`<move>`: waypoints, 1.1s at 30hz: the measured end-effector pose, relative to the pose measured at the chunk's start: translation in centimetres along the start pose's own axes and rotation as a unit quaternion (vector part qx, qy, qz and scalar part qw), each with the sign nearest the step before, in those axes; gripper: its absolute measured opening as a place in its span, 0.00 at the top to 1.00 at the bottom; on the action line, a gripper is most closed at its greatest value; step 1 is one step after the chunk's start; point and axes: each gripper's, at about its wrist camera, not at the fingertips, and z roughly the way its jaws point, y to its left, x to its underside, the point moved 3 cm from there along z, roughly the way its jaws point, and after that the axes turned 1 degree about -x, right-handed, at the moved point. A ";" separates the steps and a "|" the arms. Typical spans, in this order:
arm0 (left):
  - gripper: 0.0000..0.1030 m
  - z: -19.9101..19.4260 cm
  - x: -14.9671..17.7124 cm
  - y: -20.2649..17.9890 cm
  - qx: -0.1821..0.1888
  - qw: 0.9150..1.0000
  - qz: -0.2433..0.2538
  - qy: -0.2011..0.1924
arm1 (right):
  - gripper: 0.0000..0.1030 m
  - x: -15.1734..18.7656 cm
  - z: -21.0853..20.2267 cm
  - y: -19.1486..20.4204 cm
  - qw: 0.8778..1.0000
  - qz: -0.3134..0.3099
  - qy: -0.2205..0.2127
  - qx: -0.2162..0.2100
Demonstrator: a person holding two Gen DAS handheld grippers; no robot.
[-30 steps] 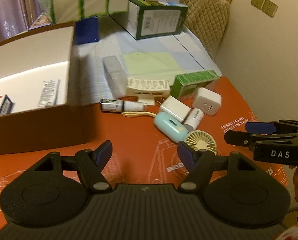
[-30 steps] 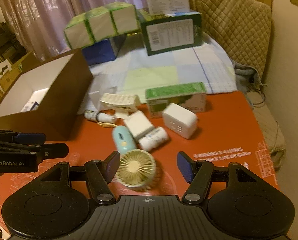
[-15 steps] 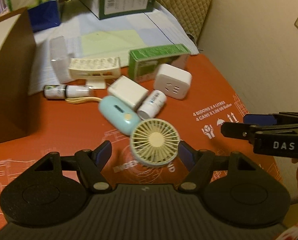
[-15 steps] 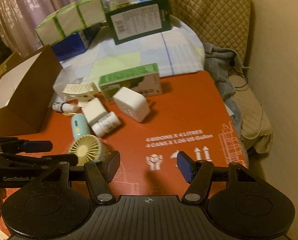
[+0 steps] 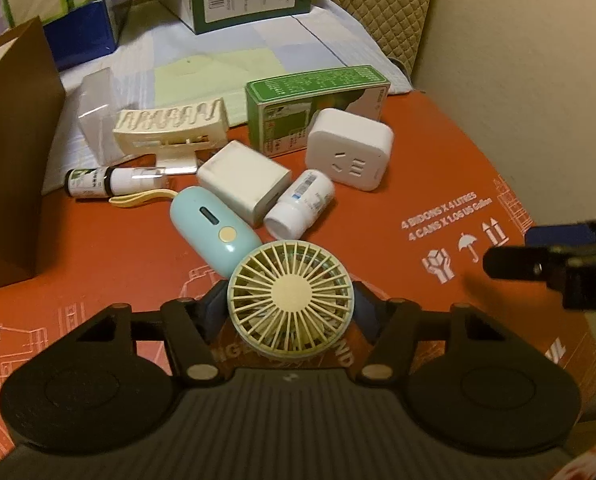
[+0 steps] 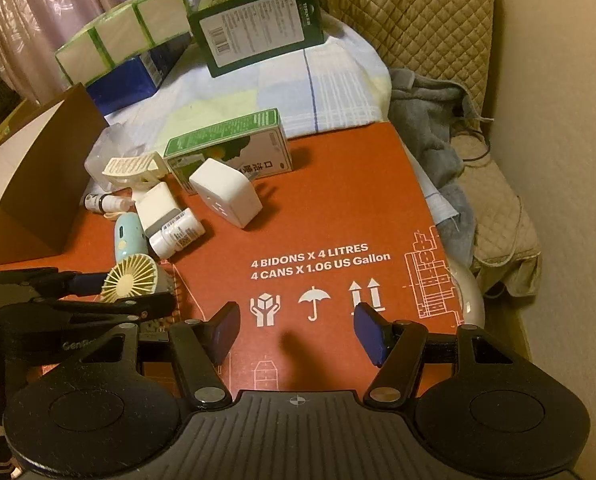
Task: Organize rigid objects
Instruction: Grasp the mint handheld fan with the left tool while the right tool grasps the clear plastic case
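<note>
At lower centre, the left gripper was closing around the fan; squeeze its rim evenly. The right gripper stood half open, empty.

Small objects cluster on a flattened carton.
A handheld fan lies nearest; a bottle and plug adapter sit behind it, an open box at left.

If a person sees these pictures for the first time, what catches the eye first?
Probably the cream round fan, lying on the orange cardboard between the fingers of the closing left gripper. Behind it white and green objects cluster; the right gripper hangs open over bare cardboard.
</note>
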 end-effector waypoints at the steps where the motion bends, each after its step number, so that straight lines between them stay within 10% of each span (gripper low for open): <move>1: 0.41 -0.2 0.3 0.3 -0.002 1.000 -0.003 -0.001 | 0.42 -0.1 0.2 0.0 1.000 -0.002 0.002 -0.002; 20: 0.41 -7.0 8.4 8.3 -0.081 0.994 -0.067 -0.016 | 0.42 -0.6 3.0 4.1 0.996 -0.063 0.025 -0.052; 33: 0.41 -10.2 12.1 18.2 -0.192 0.967 -0.161 -0.034 | 0.42 -2.7 4.5 11.5 0.983 -0.147 0.008 -0.106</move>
